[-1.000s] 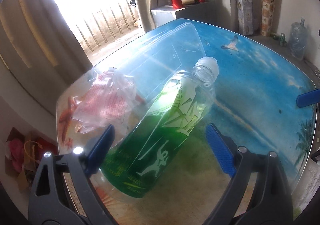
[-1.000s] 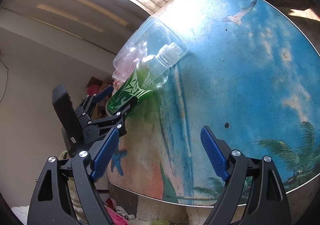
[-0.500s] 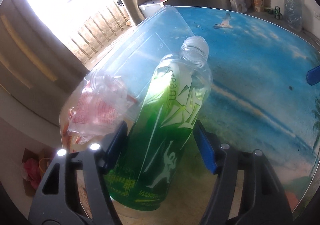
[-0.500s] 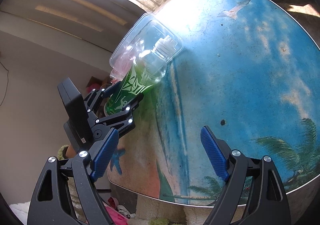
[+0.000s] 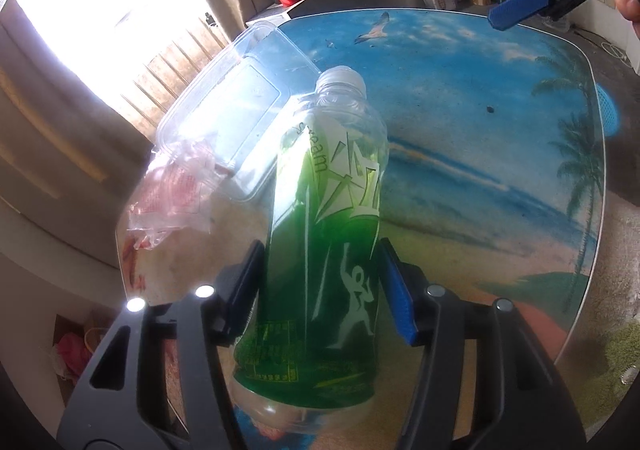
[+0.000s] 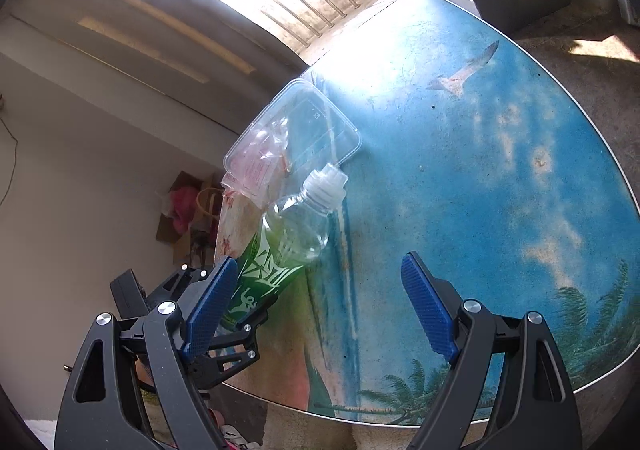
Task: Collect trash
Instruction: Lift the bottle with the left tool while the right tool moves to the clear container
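Spanning both views was the beach-print table (image 6: 500, 177), which served as the work surface for the loose trash. A clear plastic container (image 5: 236, 109) lay near its far edge by the window, with a crumpled plastic wrapper (image 5: 170, 195) against its near end, both evidently awaiting collection. The green-labelled bottle (image 5: 332, 242) was held by its lower body with its capped neck pointing away over the table; that broad section probably gave the firmest purchase. The left gripper (image 5: 320, 290) had its jaws closed against the bottle's sides. The right gripper (image 6: 320, 310) was held above the table, jaws wide apart and empty, presumably kept free for the next item.
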Demonstrator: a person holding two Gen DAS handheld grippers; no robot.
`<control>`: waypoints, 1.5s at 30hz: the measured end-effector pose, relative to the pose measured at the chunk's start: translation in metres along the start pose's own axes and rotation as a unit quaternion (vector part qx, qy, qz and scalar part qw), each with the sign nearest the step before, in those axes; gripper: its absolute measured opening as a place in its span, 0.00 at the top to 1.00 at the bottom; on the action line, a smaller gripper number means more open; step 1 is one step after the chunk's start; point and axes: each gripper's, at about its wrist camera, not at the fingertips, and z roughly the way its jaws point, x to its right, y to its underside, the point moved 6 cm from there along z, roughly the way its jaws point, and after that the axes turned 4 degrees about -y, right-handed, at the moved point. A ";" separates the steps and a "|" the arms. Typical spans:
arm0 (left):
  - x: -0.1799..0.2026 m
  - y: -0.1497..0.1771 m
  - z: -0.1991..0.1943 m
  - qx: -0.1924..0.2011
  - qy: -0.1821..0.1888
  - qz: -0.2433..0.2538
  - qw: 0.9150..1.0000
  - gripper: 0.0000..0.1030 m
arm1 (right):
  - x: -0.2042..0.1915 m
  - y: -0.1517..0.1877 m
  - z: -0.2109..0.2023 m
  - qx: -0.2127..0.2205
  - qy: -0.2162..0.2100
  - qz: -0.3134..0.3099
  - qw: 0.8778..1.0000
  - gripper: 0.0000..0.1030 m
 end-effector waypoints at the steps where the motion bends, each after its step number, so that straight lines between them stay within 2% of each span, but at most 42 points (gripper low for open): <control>1: 0.002 0.004 -0.004 -0.002 0.002 -0.005 1.000 0.48 | 0.001 -0.006 -0.002 0.004 0.001 -0.004 1.000 0.21; 4: 0.002 0.019 -0.016 -0.006 0.008 -0.032 0.999 0.48 | -0.003 -0.029 0.005 0.018 0.010 -0.028 0.999 0.21; 9: -0.003 0.042 -0.028 -0.019 0.002 -0.099 0.995 0.48 | -0.005 -0.062 0.040 0.012 0.059 -0.071 0.996 0.21; 12: -0.009 0.054 -0.034 -0.026 -0.007 -0.151 0.988 0.47 | -0.005 -0.073 0.069 -0.003 0.081 -0.090 0.993 0.21; 17: -0.021 0.068 -0.038 -0.037 -0.006 -0.220 0.975 0.47 | -0.004 -0.099 0.105 0.002 0.112 -0.110 0.988 0.24; 23: -0.028 0.077 -0.038 -0.050 -0.011 -0.250 0.967 0.47 | -0.002 -0.114 0.133 -0.003 0.141 -0.120 0.983 0.43; 26: -0.027 0.078 -0.039 -0.051 -0.016 -0.255 0.965 0.47 | 0.000 -0.114 0.140 -0.004 0.156 -0.131 0.979 0.62; 28: -0.027 0.078 -0.040 -0.052 -0.018 -0.257 0.965 0.47 | 0.002 -0.113 0.139 -0.001 0.161 -0.134 0.978 0.79; 30: -0.026 0.078 -0.040 -0.052 -0.018 -0.259 0.964 0.47 | 0.005 -0.113 0.135 0.001 0.160 -0.128 0.979 0.89; 36: -0.028 0.078 -0.040 -0.054 -0.016 -0.267 0.962 0.47 | 0.013 -0.107 0.109 0.012 0.158 -0.120 0.980 0.96; 39: -0.028 0.078 -0.040 -0.053 -0.015 -0.275 0.960 0.47 | 0.018 -0.100 0.086 0.017 0.160 -0.118 0.980 0.96; 45: -0.031 0.079 -0.038 -0.052 -0.010 -0.286 0.957 0.47 | 0.043 -0.065 0.028 0.003 0.143 -0.064 0.988 0.96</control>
